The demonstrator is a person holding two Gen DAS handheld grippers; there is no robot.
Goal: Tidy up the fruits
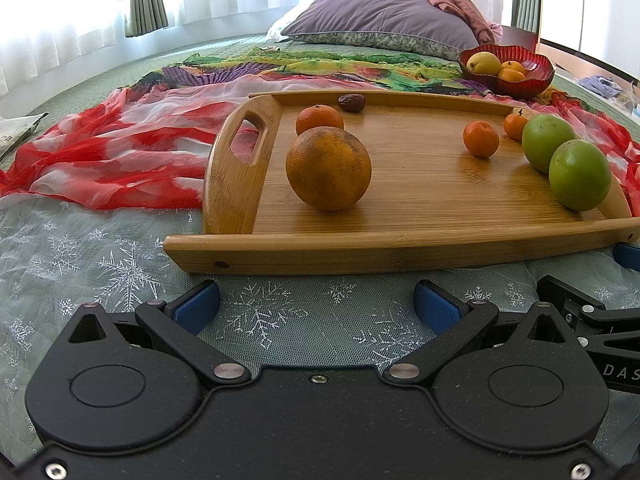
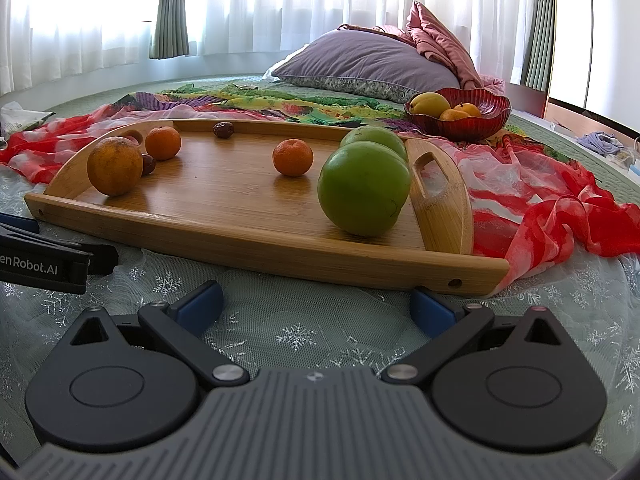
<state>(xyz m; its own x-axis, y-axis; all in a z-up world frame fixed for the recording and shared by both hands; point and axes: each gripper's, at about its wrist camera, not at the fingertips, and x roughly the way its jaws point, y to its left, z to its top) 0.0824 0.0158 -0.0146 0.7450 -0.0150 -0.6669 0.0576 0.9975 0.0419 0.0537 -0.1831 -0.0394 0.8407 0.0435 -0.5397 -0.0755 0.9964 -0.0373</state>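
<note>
A bamboo tray [image 1: 400,248] [image 2: 256,236] lies on the bed. On it are a large orange [image 1: 328,168] [image 2: 115,166], small tangerines [image 1: 481,139] [image 2: 293,157], two green apples [image 1: 579,175] [image 2: 364,188] and dark dates [image 1: 351,102] [image 2: 223,129]. A red glass bowl [image 1: 532,80] [image 2: 480,124] beyond the tray holds a yellow fruit and tangerines. My left gripper [image 1: 316,306] is open and empty, just before the tray's near rim. My right gripper [image 2: 316,304] is open and empty, in front of the tray near the apples.
Red-white and multicoloured scarves [image 1: 120,152] [image 2: 552,208] lie around the tray. A purple pillow [image 1: 380,16] [image 2: 368,60] sits at the bed's head. The other gripper shows at the edge of each view [image 1: 592,320] [image 2: 40,264].
</note>
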